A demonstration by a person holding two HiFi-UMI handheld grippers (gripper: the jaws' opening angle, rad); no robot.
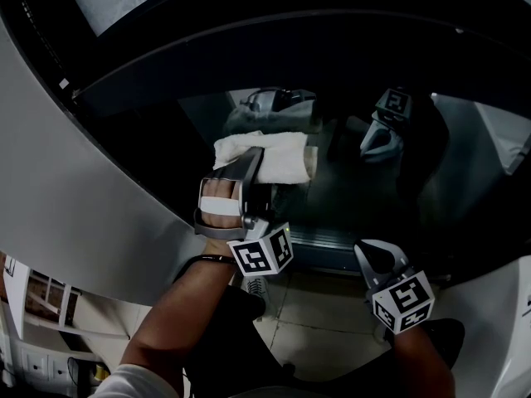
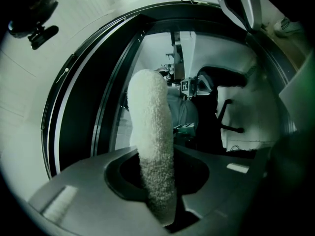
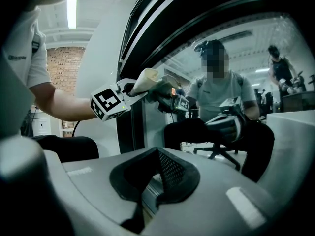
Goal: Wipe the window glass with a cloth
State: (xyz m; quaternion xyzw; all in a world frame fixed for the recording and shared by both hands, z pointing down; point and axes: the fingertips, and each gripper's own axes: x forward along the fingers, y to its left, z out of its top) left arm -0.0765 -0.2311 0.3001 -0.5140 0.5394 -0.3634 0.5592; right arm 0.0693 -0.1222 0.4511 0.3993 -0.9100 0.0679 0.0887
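Against the window glass (image 1: 365, 181), left of its middle: cloth (image 1: 278, 157), pinched between the jaws of the left gripper (image 1: 253, 162). By the glass's lower edge, right of the cloth and apart from the glass: right gripper (image 1: 383, 259). Left of the glass: curved frame panel (image 1: 99, 206). Below the glass: floor (image 1: 323, 305).

We've got a white nubbly cloth (image 1: 282, 160), and both the left gripper (image 1: 251, 157) and right gripper (image 1: 375, 249) are grey with black-and-white square-marker cubes. Window frame (image 1: 249, 48) is black, the brick wall (image 3: 61, 65) reddish.
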